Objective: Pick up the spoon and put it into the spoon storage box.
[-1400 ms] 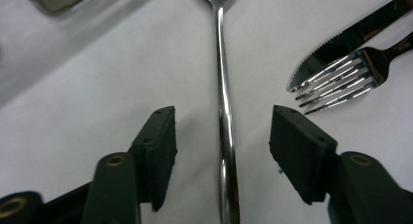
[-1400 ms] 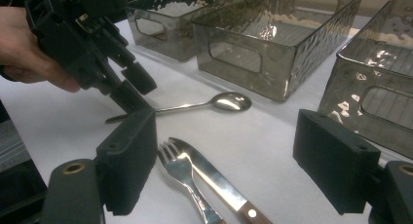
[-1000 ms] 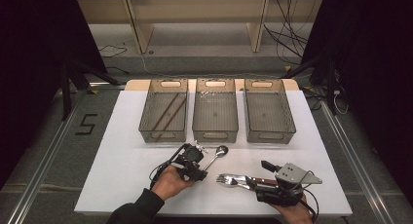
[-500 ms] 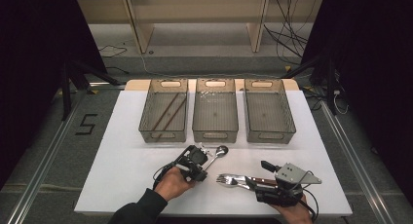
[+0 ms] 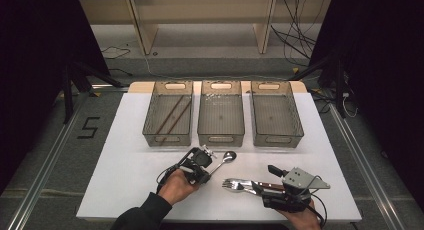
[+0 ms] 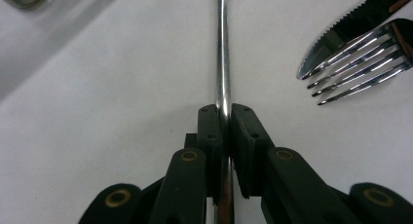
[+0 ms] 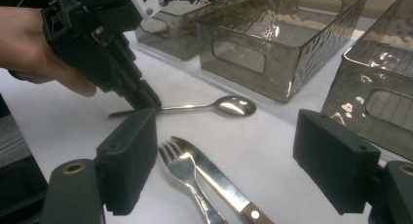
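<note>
A white table (image 5: 125, 185) carries three clear smoky bins side by side along its far half: the left bin (image 5: 169, 117), the middle bin (image 5: 220, 117) and the right bin (image 5: 276, 117). Nearer the person, a spoon (image 5: 224, 160) lies on the bare top, and just to its right a fork (image 5: 235, 184) and a knife (image 5: 262, 186) lie touching each other

The high view looks forward and down from afar; both gripper views sit low and close, sharing the spoon (image 5: 223, 160) (image 6: 223, 53) (image 7: 214, 105) and fork (image 5: 236, 184) (image 6: 360, 68) (image 7: 187, 173).
</note>
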`<move>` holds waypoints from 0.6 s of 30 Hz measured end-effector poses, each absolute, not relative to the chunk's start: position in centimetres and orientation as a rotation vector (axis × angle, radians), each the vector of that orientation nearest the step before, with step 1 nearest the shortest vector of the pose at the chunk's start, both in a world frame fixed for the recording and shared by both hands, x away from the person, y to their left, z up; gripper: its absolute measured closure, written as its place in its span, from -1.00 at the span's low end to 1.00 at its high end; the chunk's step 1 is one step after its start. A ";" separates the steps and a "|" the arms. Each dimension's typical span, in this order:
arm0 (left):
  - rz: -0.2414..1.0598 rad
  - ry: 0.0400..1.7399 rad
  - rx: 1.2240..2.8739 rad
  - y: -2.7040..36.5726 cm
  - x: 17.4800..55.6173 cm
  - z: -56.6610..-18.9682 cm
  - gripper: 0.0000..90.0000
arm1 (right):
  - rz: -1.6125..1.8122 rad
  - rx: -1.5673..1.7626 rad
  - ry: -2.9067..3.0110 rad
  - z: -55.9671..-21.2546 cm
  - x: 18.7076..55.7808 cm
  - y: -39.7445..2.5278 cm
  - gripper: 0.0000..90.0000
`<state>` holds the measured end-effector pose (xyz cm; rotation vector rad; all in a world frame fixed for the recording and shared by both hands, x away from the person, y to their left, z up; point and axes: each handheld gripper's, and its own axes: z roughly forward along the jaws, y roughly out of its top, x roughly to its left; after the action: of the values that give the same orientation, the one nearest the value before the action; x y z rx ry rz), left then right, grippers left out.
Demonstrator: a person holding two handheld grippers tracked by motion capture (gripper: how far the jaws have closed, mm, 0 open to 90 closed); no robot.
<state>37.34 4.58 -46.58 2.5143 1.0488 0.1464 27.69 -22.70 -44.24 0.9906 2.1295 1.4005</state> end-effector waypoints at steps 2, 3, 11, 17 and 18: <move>0.136 1.049 2.513 4.7 37.4 -46.6 0.83 | 1.401 0.991 2.129 -44.2 27.7 -22.7 -0.45; 0.127 1.050 2.514 4.7 37.5 -46.6 0.83 | 1.401 0.990 2.129 -44.2 27.7 -22.7 -0.45; 0.105 1.046 2.501 5.0 37.7 -46.6 0.83 | 1.403 0.991 2.128 -44.2 27.7 -22.8 -0.45; 0.105 1.027 2.496 5.1 37.7 -46.7 0.83 | 1.403 0.991 2.127 -44.2 27.7 -22.8 -0.45; 0.104 1.027 2.493 5.1 37.7 -46.7 0.83 | 1.403 0.992 2.128 -44.2 27.7 -22.8 -0.45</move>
<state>37.72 5.14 -46.68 2.4933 1.0265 0.1044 27.68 -22.77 -44.21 0.9917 2.1276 1.4028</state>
